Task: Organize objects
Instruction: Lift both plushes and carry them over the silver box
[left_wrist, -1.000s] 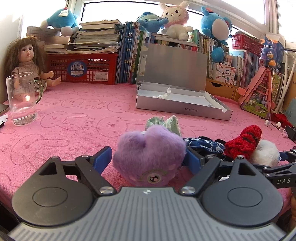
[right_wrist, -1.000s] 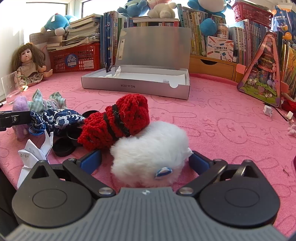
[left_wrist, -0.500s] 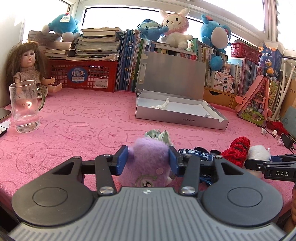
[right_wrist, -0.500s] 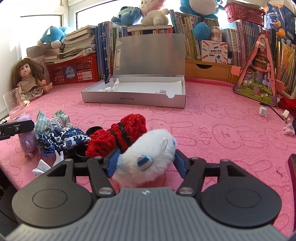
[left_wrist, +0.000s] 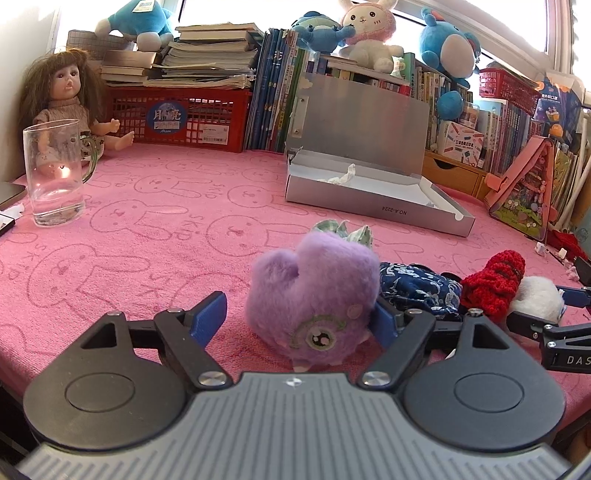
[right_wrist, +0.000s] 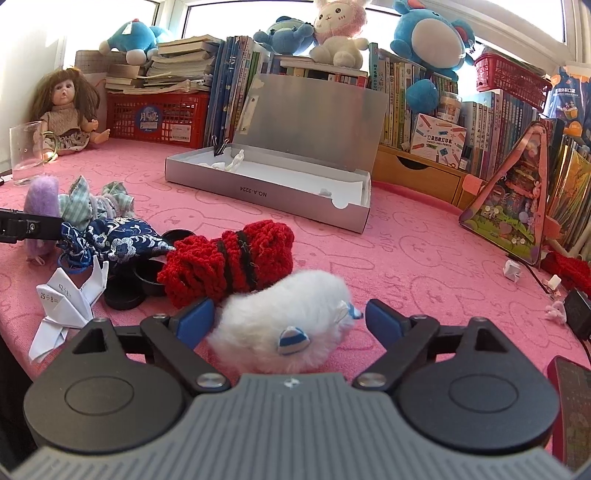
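A purple plush toy (left_wrist: 314, 299) lies on the pink cloth between the fingers of my left gripper (left_wrist: 295, 314), which is open; the left pad stands clear of it. A white fluffy toy (right_wrist: 288, 325) lies between the fingers of my right gripper (right_wrist: 284, 317), also open. A red knitted bundle (right_wrist: 232, 262), a blue patterned pouch (right_wrist: 114, 240), a checked cloth (right_wrist: 85, 203), black lids (right_wrist: 125, 291) and folded paper (right_wrist: 66, 302) lie beside them. The open silver box (right_wrist: 266, 192) stands behind.
A glass mug (left_wrist: 55, 173) and a doll (left_wrist: 70, 99) are at the far left. A red basket (left_wrist: 177, 114), books and plush toys line the back. A pink triangular case (right_wrist: 513, 203) stands at the right, with small bits and a cable near it.
Both grippers were shut on their plush toys half a second ago and have opened. The purple and white toys now rest on the cloth.
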